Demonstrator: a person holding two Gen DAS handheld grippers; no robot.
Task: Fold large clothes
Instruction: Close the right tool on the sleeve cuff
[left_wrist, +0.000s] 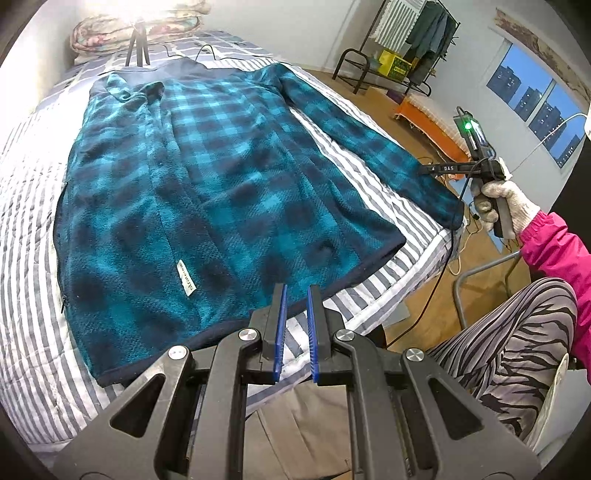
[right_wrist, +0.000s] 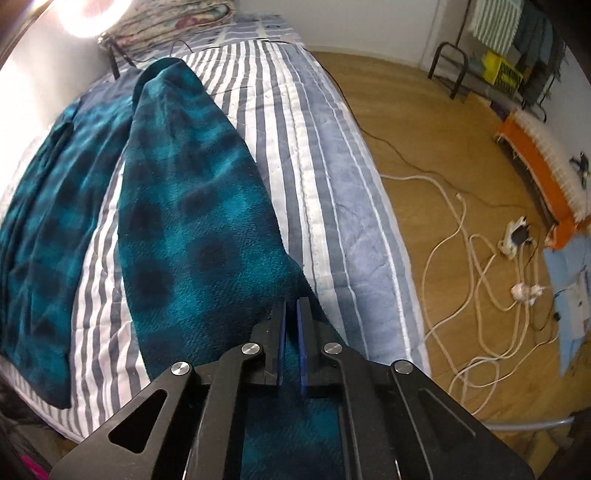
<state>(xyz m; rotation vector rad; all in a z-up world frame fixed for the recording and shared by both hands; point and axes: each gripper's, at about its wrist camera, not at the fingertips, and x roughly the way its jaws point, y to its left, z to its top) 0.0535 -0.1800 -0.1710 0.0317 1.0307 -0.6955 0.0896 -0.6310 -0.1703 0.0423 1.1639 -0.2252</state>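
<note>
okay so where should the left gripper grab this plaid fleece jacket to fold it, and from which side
Take the jacket at its dark bottom hem, coming from the near bed edge. That hem lies flat just ahead of the left gripper; the right gripper already pinches the sleeve cuff.

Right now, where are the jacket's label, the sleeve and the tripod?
label (left_wrist: 183, 277), left wrist view, middle of the white tag.
sleeve (right_wrist: 192, 206), right wrist view, middle of the plaid fleece.
tripod (left_wrist: 137, 46), left wrist view, its legs.

A teal-and-navy checked fleece jacket (left_wrist: 207, 192) with navy hem trim lies on a bed cover (left_wrist: 33, 280) striped grey and white. At 3 o'clock, a bright pink sleeve (left_wrist: 554, 243); at 4 o'clock, grey trousers (left_wrist: 517, 332) with black zebra stripes. Each black claw has blue pads (left_wrist: 281, 332).
</note>
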